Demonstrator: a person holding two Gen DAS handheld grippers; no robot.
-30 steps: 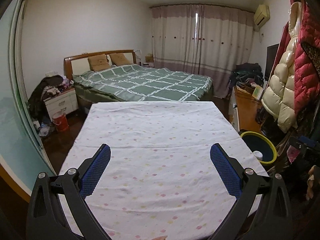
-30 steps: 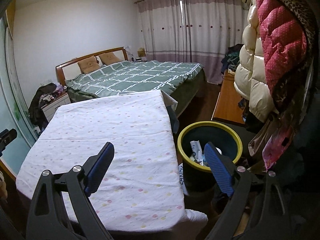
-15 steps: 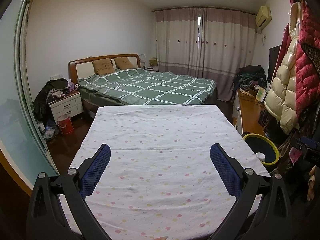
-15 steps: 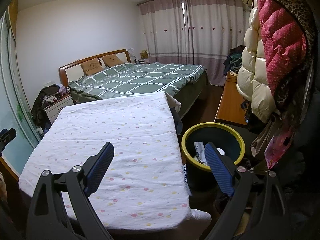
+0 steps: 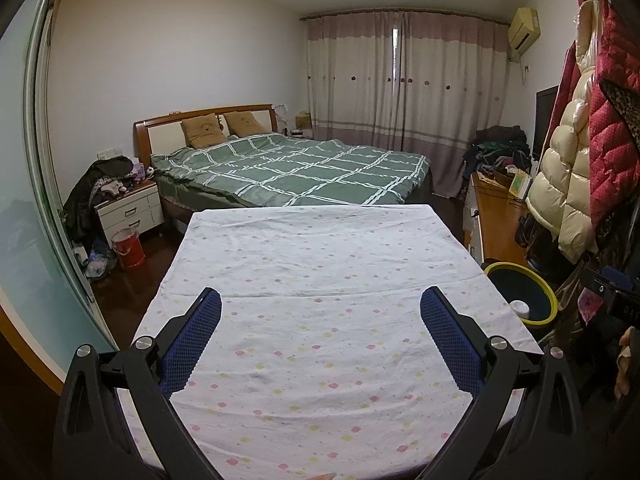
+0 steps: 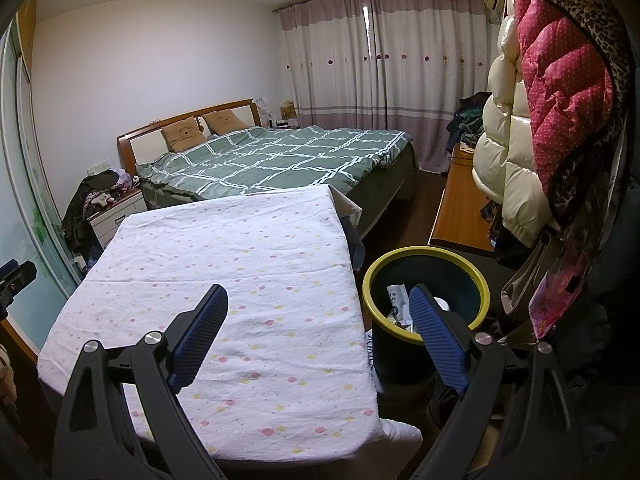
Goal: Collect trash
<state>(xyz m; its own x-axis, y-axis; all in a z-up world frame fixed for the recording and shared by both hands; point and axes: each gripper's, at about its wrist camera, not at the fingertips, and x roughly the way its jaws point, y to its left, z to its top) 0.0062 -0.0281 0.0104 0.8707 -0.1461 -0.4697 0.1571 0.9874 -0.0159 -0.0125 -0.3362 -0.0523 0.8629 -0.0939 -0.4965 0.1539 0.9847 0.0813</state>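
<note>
While both tools hover, the spotted cloth table point(image 5: 320, 280) lies bare. Yellow-rimmed bin point(image 6: 426, 282) stands just beside its right edge, trash point(image 6: 398, 304) inside. Left gripper point(image 5: 320, 312) gapes wide, holding nothing; right gripper point(image 6: 318, 306) likewise, spread, empty.

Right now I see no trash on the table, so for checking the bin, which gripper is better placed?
Right gripper: open, its finger overlapping the bin. The left faces the table.

Left tool point(image 5: 320, 312), jaws wide, above spotted tablecloth point(image 5: 320, 248); yellow-rimmed bin point(image 5: 520, 296) right.
</note>
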